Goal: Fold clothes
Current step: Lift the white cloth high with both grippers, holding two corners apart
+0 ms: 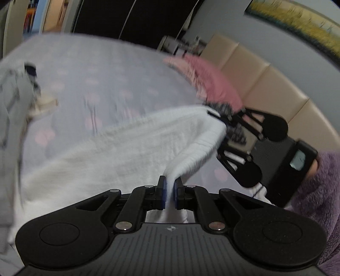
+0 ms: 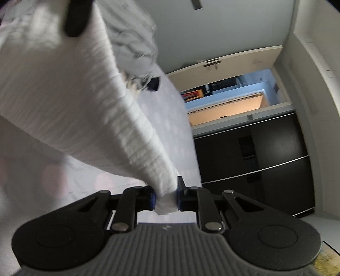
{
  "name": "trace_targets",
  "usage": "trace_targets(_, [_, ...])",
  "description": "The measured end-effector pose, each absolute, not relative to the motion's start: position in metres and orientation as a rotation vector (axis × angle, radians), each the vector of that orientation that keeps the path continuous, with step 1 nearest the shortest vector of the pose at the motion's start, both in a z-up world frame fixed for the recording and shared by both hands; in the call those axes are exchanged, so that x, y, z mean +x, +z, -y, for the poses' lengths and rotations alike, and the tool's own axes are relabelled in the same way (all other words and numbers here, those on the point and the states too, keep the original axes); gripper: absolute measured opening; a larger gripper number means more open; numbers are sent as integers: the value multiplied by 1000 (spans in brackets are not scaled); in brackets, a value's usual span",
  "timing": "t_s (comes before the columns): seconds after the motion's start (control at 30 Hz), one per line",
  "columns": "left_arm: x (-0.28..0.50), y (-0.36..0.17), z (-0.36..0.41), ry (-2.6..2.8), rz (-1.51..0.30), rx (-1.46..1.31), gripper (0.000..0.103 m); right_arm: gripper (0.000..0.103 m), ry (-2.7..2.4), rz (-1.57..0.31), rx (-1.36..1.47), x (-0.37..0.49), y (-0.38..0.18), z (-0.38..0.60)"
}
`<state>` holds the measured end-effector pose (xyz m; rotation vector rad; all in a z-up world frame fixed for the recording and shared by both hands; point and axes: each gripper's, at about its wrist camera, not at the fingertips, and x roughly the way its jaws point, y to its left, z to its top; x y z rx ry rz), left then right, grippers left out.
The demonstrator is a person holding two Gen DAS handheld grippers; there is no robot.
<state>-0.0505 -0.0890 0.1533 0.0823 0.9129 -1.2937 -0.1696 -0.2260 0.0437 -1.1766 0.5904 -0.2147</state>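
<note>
A white ribbed garment [image 1: 119,146] hangs stretched above the bed between both grippers. My left gripper [image 1: 169,192] is shut on one bunched end of it. My right gripper [image 2: 166,200] is shut on the other end, and the white garment [image 2: 70,102] runs up and left from it. The right gripper [image 1: 223,125] also shows in the left wrist view at the right, pinching the cloth's far corner. Part of the left gripper [image 2: 75,19] shows as a dark shape at the top left of the right wrist view.
The bed has a pale lilac sheet with pink spots [image 1: 102,80]. A grey garment pile [image 1: 12,102] lies at the left, a pink pillow [image 1: 212,80] by the beige headboard [image 1: 265,85]. Dark cabinets [image 2: 255,165] and a doorway [image 2: 229,102] stand beyond the bed.
</note>
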Motion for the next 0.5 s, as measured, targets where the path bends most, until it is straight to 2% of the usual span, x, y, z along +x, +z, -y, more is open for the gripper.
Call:
trace_targets(0.3, [-31,281,61,-1374,-716,35,5,19,-283,-518,-1033,-186,185,189])
trace_targets(0.5, [-9,324,87,-1338,-648,54,5,19,-350,-509,-1027,-181,241,177])
